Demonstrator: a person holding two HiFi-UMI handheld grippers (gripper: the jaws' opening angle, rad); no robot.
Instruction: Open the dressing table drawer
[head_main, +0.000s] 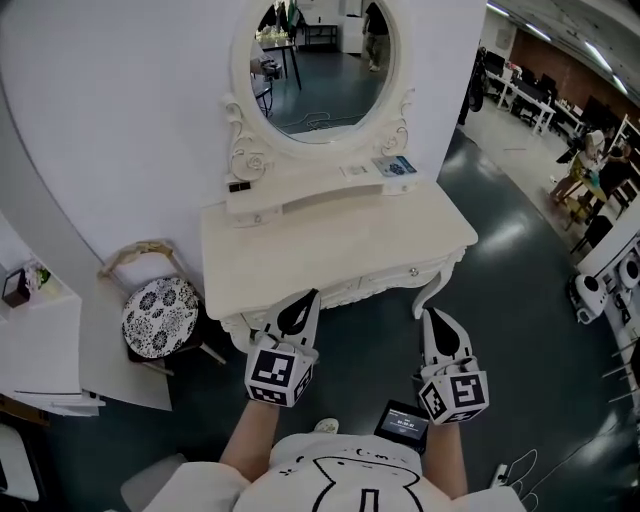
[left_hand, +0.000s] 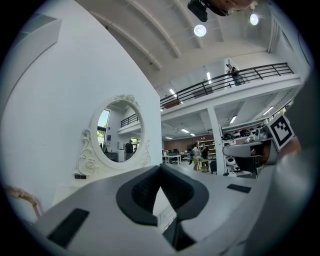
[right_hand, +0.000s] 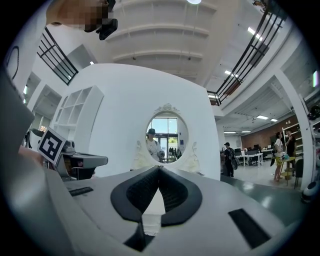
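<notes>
A cream dressing table (head_main: 330, 245) with an oval mirror (head_main: 322, 65) stands against the white wall. Its right drawer front (head_main: 385, 281) carries a small knob (head_main: 413, 271) and is closed. My left gripper (head_main: 305, 298) hovers at the table's front edge near the left leg, shut and empty. My right gripper (head_main: 432, 316) sits just off the front right corner, below the knob, also shut with nothing in it. In the left gripper view the jaw tips (left_hand: 160, 169) meet in front of the mirror (left_hand: 119, 132). The right gripper (right_hand: 159, 170) points level at the mirror (right_hand: 164, 135).
A round stool (head_main: 160, 317) with a black-and-white patterned seat stands left of the table. A low white table (head_main: 40, 340) is at the far left. A card (head_main: 394, 166) and a small black item (head_main: 238, 186) lie on the mirror shelf. A small screen (head_main: 404, 422) hangs at the person's waist.
</notes>
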